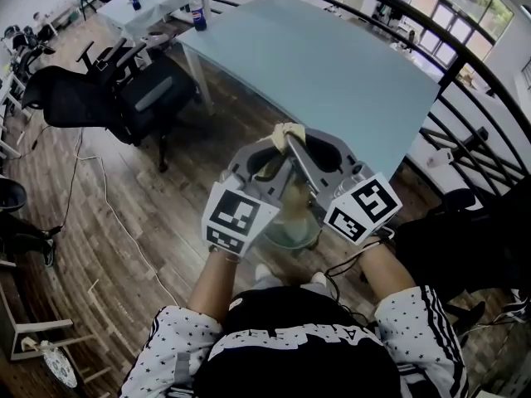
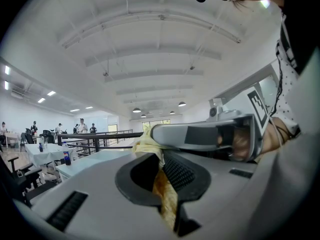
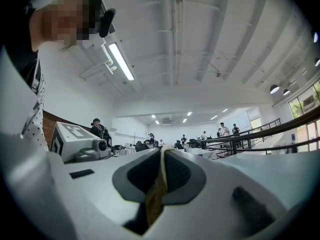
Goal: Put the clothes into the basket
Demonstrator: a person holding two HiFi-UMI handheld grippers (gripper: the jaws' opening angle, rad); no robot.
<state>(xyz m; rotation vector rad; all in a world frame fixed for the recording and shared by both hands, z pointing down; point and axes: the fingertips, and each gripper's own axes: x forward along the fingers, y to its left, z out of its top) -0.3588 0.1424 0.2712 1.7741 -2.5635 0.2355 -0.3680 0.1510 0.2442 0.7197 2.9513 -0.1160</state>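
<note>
Garment: pale yellow crumpled cloth [image 1: 284, 133], bunched at its top and pinched there by both grippers. It is held in the air just off the near edge of the pale blue-green rectangular table [image 1: 332, 65], and the rest hangs down between the two tools.
Left gripper [image 1: 279, 145]: jaws drawn narrow, pads clamped on the cloth. In the left gripper view a yellow strip runs down through the slit between them.
Right gripper [image 1: 293, 146]: jaws almost together, gripping a thin fold of the same cloth. Its tip sits right beside the left gripper's tip, before the table's near edge.
Basket: round pale-green translucent basket [image 1: 290, 230], on the wood-plank floor [image 1: 166, 222] in front of the table's near edge. It lies under the grippers and is largely covered by their marker cubes.
Bottle: clear plastic bottle with blue label [image 1: 197, 12], upright at the table's far left corner.
Chair: black office chair [image 1: 141, 94], just left of the table.
Railing: black metal railing [image 1: 465, 98], curving along the table's right side.
</note>
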